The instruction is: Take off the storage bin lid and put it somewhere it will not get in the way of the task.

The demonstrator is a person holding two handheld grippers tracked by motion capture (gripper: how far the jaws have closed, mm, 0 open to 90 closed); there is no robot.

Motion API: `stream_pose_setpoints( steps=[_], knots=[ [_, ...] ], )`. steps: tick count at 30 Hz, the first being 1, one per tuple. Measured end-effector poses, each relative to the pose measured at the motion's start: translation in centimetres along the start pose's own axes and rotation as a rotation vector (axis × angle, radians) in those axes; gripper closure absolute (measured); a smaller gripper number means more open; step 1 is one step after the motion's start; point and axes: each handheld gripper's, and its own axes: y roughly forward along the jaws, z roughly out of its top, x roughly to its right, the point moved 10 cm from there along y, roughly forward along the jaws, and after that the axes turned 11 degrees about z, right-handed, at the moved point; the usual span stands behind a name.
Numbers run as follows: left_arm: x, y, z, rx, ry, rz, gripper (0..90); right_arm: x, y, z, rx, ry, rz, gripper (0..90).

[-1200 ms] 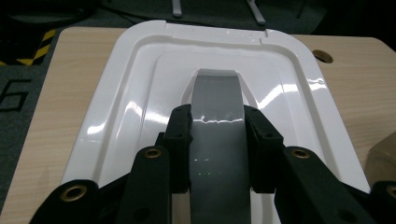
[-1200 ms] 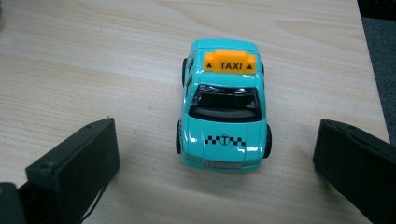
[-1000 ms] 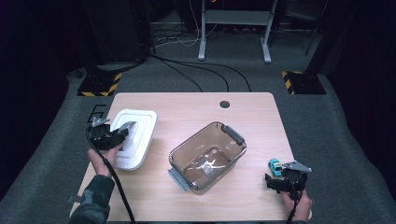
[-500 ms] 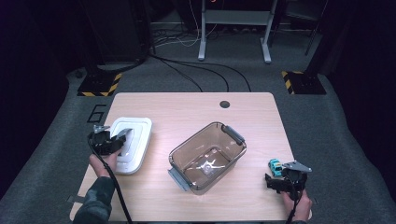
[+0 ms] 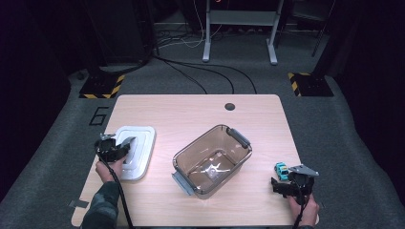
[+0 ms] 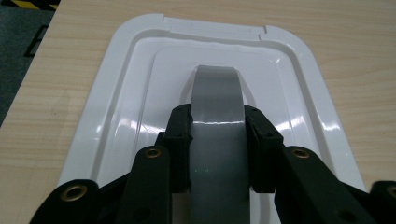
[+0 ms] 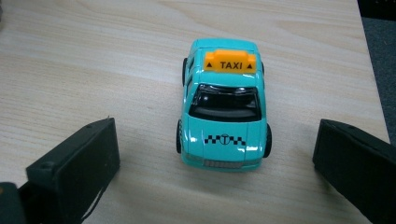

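We see the white lid [image 6: 210,107] lying flat at the table's [image 5: 191,107] left side, beside the clear bin [image 5: 212,160]. Our left gripper [image 6: 218,128] pinches its grey handle [image 6: 218,121]; our right gripper [image 7: 215,163] stands spread around the toy taxi [image 7: 223,105].

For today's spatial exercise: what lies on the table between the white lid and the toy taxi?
The clear plastic bin with grey latches lies between the white lid and the toy taxi, seen in the high view.
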Motion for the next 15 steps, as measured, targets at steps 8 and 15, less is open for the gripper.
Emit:
stream_pose_setpoints(
  steps=[8,15],
  knots=[
    [-0.58,0.34,-0.04,-0.004,0.021,0.009,66.5,0.0,0.01,0.01,0.001,0.001,0.0,0.0],
    [-0.23,-0.05,-0.05,-0.032,0.051,0.002,40.6,0.0,0.02,0.02,0.001,0.001,-0.001,0.0]
  ],
)
